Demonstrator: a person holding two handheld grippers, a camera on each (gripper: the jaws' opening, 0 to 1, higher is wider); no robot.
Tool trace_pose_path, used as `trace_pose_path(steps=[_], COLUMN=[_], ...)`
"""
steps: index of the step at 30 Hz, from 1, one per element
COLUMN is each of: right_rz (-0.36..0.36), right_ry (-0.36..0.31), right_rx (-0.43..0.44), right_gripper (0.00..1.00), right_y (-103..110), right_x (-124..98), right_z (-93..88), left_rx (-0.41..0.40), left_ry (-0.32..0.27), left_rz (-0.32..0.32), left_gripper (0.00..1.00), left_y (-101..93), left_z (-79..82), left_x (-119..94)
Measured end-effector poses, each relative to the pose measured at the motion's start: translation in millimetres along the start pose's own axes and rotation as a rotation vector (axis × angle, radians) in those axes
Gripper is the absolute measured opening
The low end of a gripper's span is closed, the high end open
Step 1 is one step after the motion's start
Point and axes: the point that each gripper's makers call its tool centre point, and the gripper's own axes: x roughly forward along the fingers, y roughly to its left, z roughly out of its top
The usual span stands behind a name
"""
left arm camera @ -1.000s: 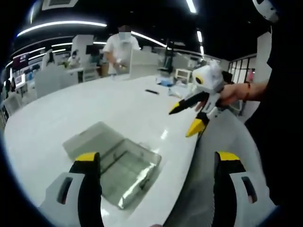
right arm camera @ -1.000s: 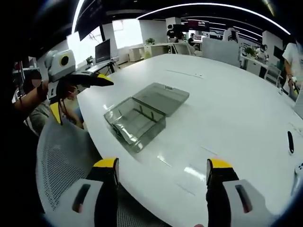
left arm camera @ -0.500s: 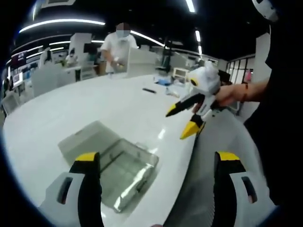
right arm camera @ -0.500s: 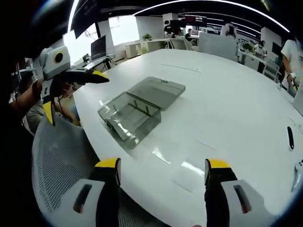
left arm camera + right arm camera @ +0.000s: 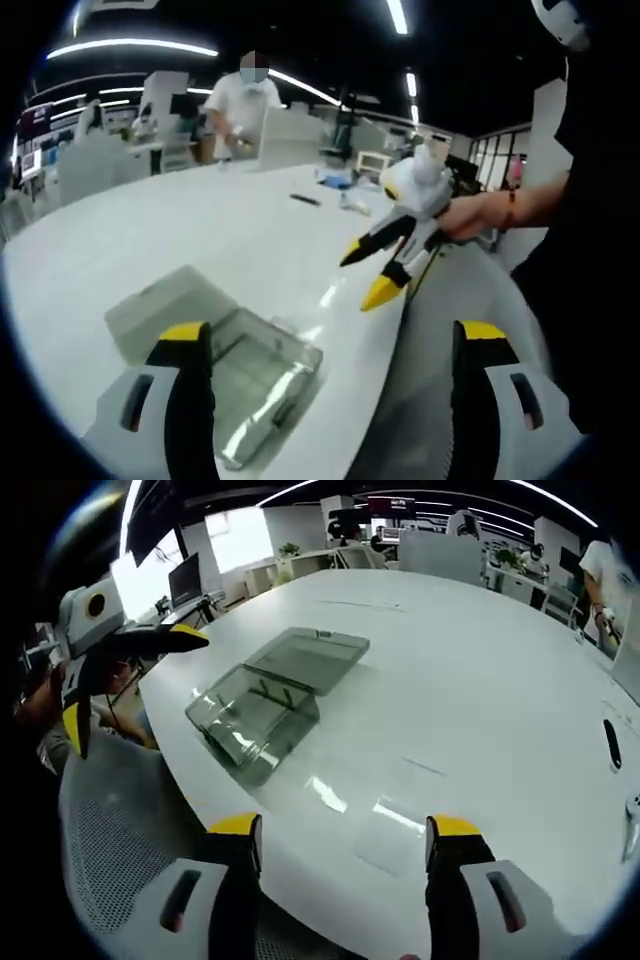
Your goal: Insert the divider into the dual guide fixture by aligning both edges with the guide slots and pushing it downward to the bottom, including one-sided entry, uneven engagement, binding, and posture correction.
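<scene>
In the left gripper view, the left gripper [image 5: 328, 365] rose with its yellow-tipped jaws spread wide and nothing between them, hanging over the near edge of the white worktop [image 5: 180, 235]. Just past the left-hand jaw, at that edge, lay the clear box [image 5: 258, 385] with its lid [image 5: 160, 308] folded flat beside it. Farther off, the right gripper [image 5: 385, 262] came in from the right in a person's hand [image 5: 468, 212], its jaws parted and empty, above the worktop's edge. At the far side stood a person in white [image 5: 240, 110] behind a white panel.

The right gripper view looked from the opposite side: its own jaws stood apart over the near edge of the worktop. A flat clear sheet [image 5: 392, 835] lay on the worktop close to that edge, between the jaws; I could not tell whether it was the divider. Beyond it, by the left edge, the clear box showed its inside: low ribs stood up from the floor, and nothing else lay in it that I could make out. The left gripper was held just off that edge, apart from the box. A dark slim object [image 5: 612, 744] lay near the right edge.
</scene>
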Motion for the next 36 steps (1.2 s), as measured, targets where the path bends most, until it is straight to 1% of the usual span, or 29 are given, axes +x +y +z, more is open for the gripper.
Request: trace_pose_path(steps=[5, 8, 11, 15, 20, 24, 26, 31, 36], right_rz=[0.001, -0.015, -0.013, -0.04, -0.046, -0.046, -0.059, -0.057, -0.066], right_ry=[0.002, 0.015, 0.018, 0.038, 0.043, 0.051, 0.056, 0.058, 0.065], right_rx=[0.03, 0.018, 0.025, 0.061, 0.117, 0.115, 0.108, 0.117, 0.129], right_gripper=[0.63, 0.63, 0.62, 0.6, 0.59, 0.59, 0.59, 0.6, 0.59], right_y=[-2, -5, -5, -12, -15, -15, -17, -18, -21], right_x=[2, 3, 3, 4, 5, 6, 6, 8, 10], right_z=[-2.1, -4.8, -5.9, -11.7, -16.0, -18.5, -19.2, -17.8, -18.9], left_rx=[0.011, 0.012, 0.022, 0.027, 0.032, 0.039, 0.042, 0.046, 0.046], left_ry=[0.003, 0.001, 0.007, 0.011, 0.031, 0.04, 0.04, 0.043, 0.058], left_rz=[-0.012, -0.016, -0.014, -0.013, -0.009, -0.01, -0.014, -0.02, -0.021], left_gripper=[0.99, 0.99, 0.99, 0.99, 0.99, 0.99, 0.99, 0.99, 0.99], left_y=[-5.1, -7.6, -8.1, -10.2, -12.4, -14.5, -15.6, -17.4, -18.1], left_z=[3.1, 5.6, 5.9, 5.2, 0.0, -1.1, -0.6, -0.3, -3.3], left_x=[8, 11, 14, 16, 18, 20, 21, 24, 24])
